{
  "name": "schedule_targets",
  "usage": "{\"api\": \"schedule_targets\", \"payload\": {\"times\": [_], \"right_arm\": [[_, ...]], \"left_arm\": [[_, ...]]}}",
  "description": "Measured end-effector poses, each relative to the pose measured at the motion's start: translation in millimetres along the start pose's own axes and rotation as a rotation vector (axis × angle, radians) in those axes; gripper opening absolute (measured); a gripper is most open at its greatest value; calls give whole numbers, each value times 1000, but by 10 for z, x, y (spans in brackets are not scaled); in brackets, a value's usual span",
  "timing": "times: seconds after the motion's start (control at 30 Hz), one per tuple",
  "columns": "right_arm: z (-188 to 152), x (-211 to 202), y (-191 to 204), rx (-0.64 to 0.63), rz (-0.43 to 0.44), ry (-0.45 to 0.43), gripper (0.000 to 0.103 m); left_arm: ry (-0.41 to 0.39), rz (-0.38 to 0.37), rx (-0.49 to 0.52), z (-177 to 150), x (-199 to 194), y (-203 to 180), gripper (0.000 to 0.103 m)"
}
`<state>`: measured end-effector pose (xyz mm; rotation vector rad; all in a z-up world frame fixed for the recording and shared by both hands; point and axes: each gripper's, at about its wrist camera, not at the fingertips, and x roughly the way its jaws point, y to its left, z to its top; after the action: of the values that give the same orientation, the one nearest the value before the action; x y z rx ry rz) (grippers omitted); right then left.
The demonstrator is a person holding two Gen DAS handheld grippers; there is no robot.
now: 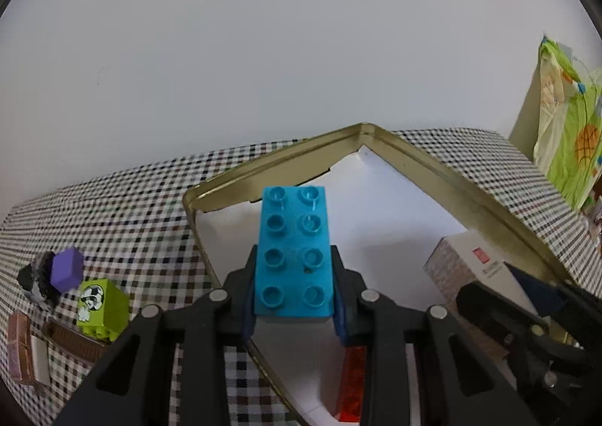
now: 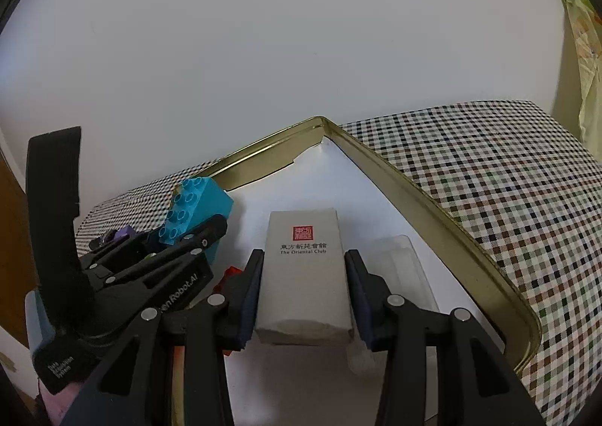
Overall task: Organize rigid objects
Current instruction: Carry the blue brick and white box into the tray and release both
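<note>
Over gold tray (image 1: 447,166), L claw (image 1: 295,298) clamped on blue brick (image 1: 293,253); R claw (image 2: 304,298) clamped on white box (image 2: 303,275).

We see plain white wall (image 1: 263,49) filling upper part of both views, evenly lit, no hard shadows. Below it, table under checked cloth (image 2: 489,181), small squares in black, brown, green on white. At far right we note hanging fabric (image 1: 568,132), green and cream, printed with orange basketball. Floor and windows out of our sight.
</note>
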<state>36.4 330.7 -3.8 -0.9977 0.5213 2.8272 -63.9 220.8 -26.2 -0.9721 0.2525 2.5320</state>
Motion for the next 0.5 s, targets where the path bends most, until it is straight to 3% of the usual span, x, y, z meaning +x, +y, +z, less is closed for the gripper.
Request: {"api": "schedule_targets", "payload": {"times": [0.17,0.27,0.4,0.5], "right_arm": [[2,-31,-22,11,12,-5,46],[4,-63,-54,38,26,0,51],[27,-211,-164,98,26,-63,65],[33,-371,-226,136,36,-152,75]], "left_arm": [[-4,16,-6,1,2,18,32],[-23,-17,7,1,-39,-21,60],[-117,72,-17,33,-247,3,103],[-188,92,-59,38,-402,81,102]]}}
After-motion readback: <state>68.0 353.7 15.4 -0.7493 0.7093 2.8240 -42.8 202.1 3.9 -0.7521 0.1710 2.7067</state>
